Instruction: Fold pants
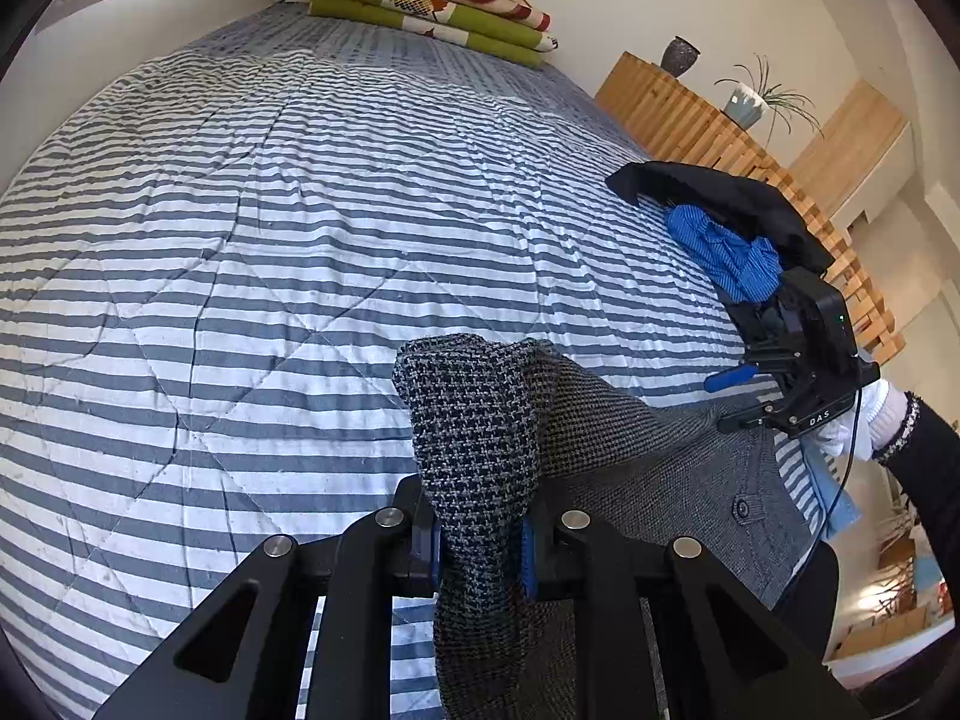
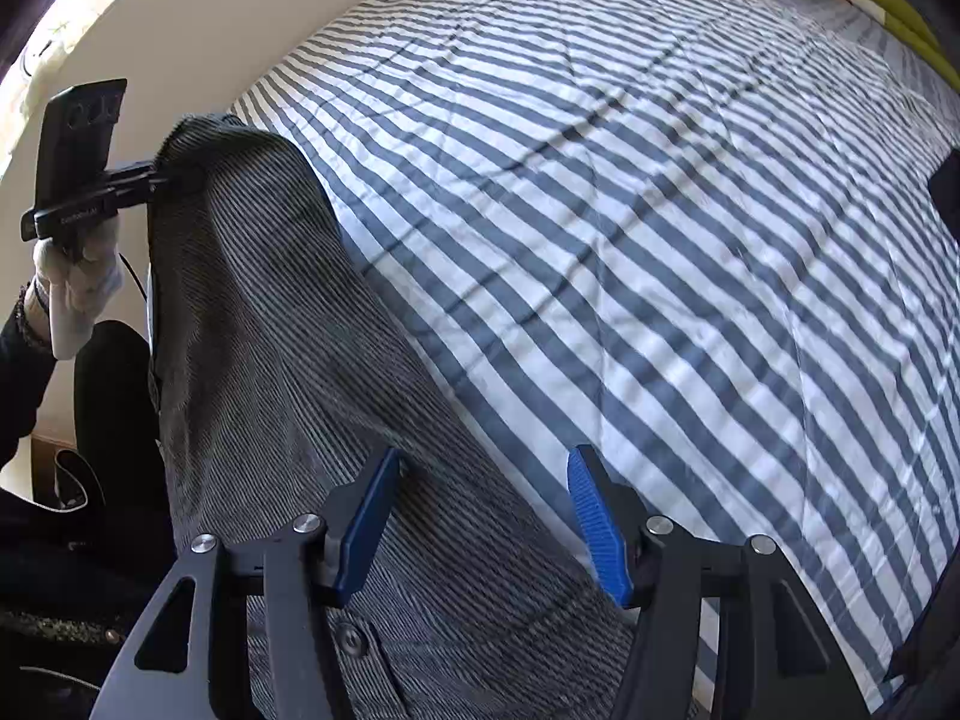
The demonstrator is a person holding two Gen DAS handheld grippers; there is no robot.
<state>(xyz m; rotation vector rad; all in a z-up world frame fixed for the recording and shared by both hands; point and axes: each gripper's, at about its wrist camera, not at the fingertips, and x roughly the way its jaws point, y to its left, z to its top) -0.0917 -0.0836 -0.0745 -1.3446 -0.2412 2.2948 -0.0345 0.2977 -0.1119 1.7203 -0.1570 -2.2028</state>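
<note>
While your left claw [image 1: 480, 546] stays out of sight of nothing in its own view, you can see it pinched tight on a bunched fold of the grey houndstooth pants [image 1: 648, 450], the cloth rising between the blue pads and drooping over them. From the right wrist view that same claw [image 2: 153, 177] appears at the far left, lifting a corner of the pants [image 2: 270, 330] well above the striped bed cover [image 2: 630, 210], with your gloved left hand [image 2: 78, 282] gripping the handle beneath it.

Your right claw [image 2: 480, 522] stands wide apart and holds nothing; its blue pads [image 2: 600, 528] straddle the edge where the pants meet the bed cover. The left wrist view shows this claw [image 1: 744, 396] from the side, low over the fabric at the bed's right edge, and your white-gloved right hand [image 1: 870, 426] behind it.

Only the left wrist view shows the pile of black and blue clothes [image 1: 732, 240] further along the bed, the folded green blankets [image 1: 432, 6] at the head, and the wooden slatted cabinet [image 1: 690, 114] carrying a vase and a plant. A button on the pants [image 2: 351, 639] sits just under your right claw.
</note>
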